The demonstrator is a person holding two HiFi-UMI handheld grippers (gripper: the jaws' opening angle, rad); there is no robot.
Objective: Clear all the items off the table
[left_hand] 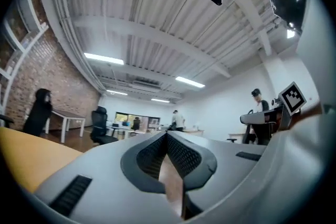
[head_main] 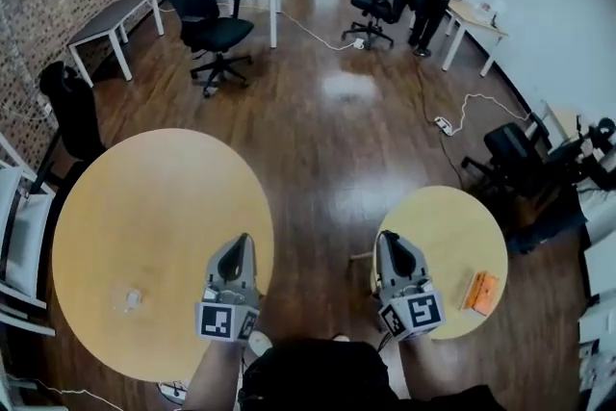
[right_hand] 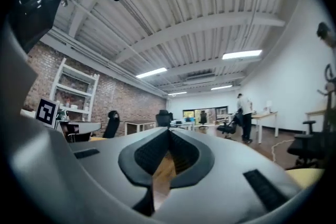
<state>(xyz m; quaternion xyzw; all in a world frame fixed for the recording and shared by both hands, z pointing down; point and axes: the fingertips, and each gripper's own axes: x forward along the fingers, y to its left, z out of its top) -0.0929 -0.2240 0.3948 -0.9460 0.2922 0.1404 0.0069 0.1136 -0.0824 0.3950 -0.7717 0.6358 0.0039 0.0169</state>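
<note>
Both jaws closed, empty, left gripper, right gripper, pale speck (too blurred to name)

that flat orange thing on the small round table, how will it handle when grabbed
The orange item lies flat and looks thin, so it is probably light and unlikely to roll. It sits near the edge of the small round table, so a push might slide it off. Whether it is stiff or floppy is too small to tell.

Small pale item on the large round bench too blurred to identify, flat orange item on the small round bench too small to name, white furniture cut off by the left edge
</note>
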